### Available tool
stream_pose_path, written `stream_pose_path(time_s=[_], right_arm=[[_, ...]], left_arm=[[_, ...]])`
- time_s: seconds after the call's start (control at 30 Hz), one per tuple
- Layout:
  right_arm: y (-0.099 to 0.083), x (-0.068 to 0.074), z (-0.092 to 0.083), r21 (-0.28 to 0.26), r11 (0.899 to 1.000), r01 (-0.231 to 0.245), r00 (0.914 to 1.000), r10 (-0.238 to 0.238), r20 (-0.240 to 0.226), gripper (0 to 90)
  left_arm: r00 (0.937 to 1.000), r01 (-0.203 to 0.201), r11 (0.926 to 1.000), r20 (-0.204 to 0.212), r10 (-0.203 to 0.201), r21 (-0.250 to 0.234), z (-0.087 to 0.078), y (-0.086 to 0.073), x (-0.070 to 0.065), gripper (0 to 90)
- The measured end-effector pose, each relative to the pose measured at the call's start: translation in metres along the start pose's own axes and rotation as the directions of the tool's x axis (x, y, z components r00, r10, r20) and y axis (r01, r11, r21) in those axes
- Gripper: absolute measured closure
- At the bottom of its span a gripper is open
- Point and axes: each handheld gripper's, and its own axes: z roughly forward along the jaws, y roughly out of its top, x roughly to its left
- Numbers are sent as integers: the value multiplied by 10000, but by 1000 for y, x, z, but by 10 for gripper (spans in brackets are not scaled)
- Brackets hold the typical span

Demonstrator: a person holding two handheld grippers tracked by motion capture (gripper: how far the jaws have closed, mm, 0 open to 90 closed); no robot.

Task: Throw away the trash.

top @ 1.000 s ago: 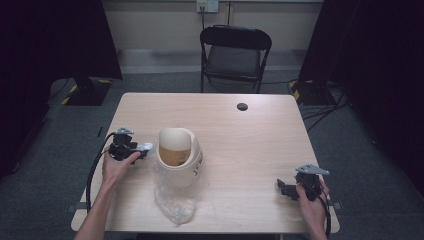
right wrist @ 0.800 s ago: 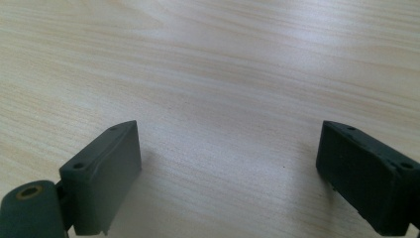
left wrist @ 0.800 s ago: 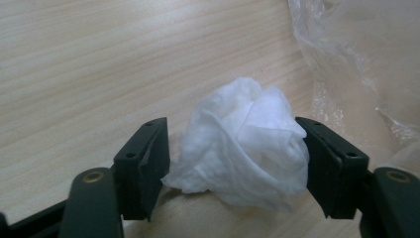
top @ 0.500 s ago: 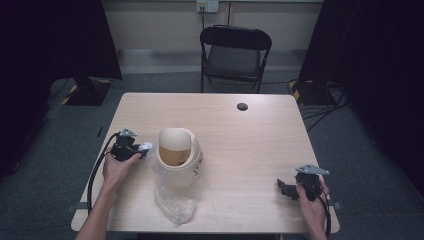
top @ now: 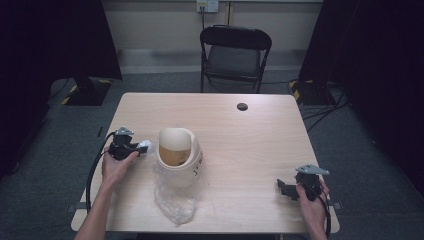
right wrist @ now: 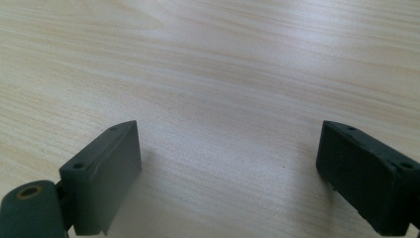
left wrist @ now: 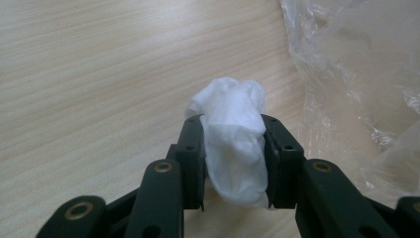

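Note:
A crumpled white tissue wad (left wrist: 233,141) sits pinched between the two black jaws of my left gripper (left wrist: 233,161), just over the wood. From above, that left gripper (top: 136,148) is at the table's left side with the white tissue wad (top: 144,146) at its tip, right beside a cream-coloured bucket-like container (top: 179,155). A clear plastic bag (top: 175,197) spreads out from under the container toward the front edge; its crinkled film (left wrist: 356,79) is close on the right of the jaws. My right gripper (top: 283,187) rests low at the front right, open, with bare wood between its fingers (right wrist: 106,171).
The light wooden table (top: 250,135) has a small black round cap (top: 242,106) near its far edge. A black folding chair (top: 234,52) stands behind the table. A cable trails from the left gripper off the left edge.

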Motion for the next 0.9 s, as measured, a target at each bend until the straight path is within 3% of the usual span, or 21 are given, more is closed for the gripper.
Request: stream_pose_path(time_s=[0.07, 0.13, 0.27, 0.4, 0.6, 0.9], right_arm=[[0, 0, 0, 13, 10000, -4, 10000, 4, -15, 94], [0, 0, 0, 13, 10000, -8, 10000, 8, -14, 94], [0, 0, 0, 5, 10000, 9, 10000, -9, -16, 94], [0, 0, 0, 14, 10000, -5, 10000, 5, -14, 94], [0, 0, 0, 3, 10000, 8, 10000, -8, -16, 94], [0, 0, 0, 7, 10000, 12, 10000, -12, -19, 94]], left_arm=[[9996, 276, 9988, 10, -275, -394, -5, 0, 1, 668], [9995, 327, 9982, 11, -327, -496, -8, 0, 2, 671], [9997, 158, 9982, -156, -167, -575, -14, 0, 1, 672], [9995, 286, 9948, -97, -297, -976, -24, -1, 0, 672], [9994, 326, 9922, -26, -331, -1202, -35, -3, -1, 672], [9995, 260, 9827, 216, -224, -1835, -56, 2, -15, 672]])
